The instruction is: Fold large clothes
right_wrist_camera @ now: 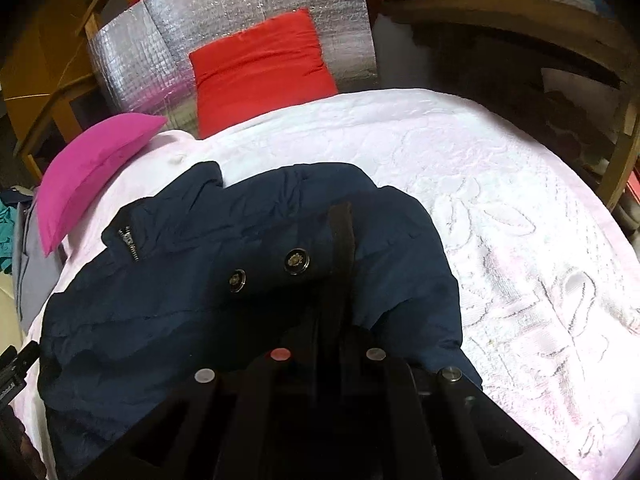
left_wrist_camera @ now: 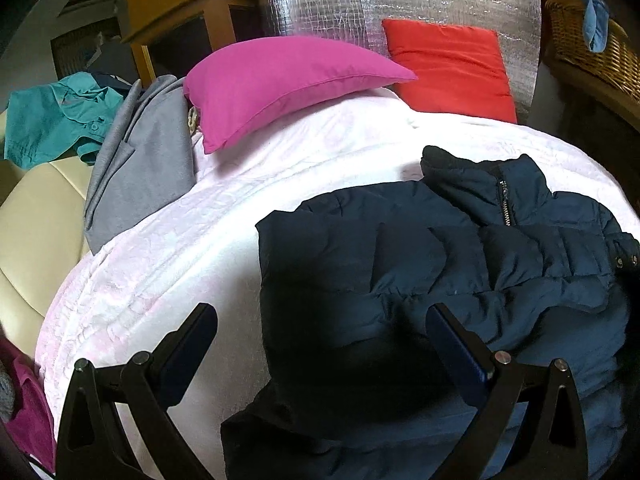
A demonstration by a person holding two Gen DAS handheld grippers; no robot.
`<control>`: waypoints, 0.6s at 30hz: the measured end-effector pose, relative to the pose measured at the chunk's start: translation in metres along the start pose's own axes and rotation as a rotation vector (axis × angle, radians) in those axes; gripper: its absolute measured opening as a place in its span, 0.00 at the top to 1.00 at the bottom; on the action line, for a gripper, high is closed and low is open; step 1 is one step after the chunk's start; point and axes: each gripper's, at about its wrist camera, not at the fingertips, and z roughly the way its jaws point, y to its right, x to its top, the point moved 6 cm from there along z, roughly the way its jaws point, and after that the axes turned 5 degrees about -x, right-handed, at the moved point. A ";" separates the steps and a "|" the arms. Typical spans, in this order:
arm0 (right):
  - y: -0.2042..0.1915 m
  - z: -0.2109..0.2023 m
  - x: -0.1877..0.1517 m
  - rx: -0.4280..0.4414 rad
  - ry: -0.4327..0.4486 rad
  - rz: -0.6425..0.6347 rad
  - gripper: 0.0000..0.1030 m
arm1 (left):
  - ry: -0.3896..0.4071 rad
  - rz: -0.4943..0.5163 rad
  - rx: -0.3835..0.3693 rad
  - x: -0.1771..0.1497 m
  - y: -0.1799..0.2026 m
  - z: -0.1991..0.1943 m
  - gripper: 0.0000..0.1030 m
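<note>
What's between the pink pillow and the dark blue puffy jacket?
Only bare white quilted bedcover separates magenta pillow and navy puffer jacket, in the left wrist view.

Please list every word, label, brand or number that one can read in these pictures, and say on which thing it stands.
None can be read.
Navy jacket: its buttons bear an embossed pattern, too small to read.
Left gripper: white marks at the frame's edge, blurred and cut off.

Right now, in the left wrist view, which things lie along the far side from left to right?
Teal shirt → grey garment → magenta pillow → red cushion → wicker basket.
</note>
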 end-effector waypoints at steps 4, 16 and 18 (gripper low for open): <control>-0.002 0.006 -0.004 -0.003 -0.034 -0.032 0.90 | -0.020 0.012 0.007 -0.003 0.002 0.007 0.00; 0.016 -0.026 0.007 0.102 -0.005 0.054 0.84 | -0.030 -0.015 -0.018 0.001 0.004 0.005 0.00; 0.011 -0.033 0.008 0.115 0.022 0.038 0.81 | -0.033 -0.021 -0.031 0.001 0.006 0.007 0.00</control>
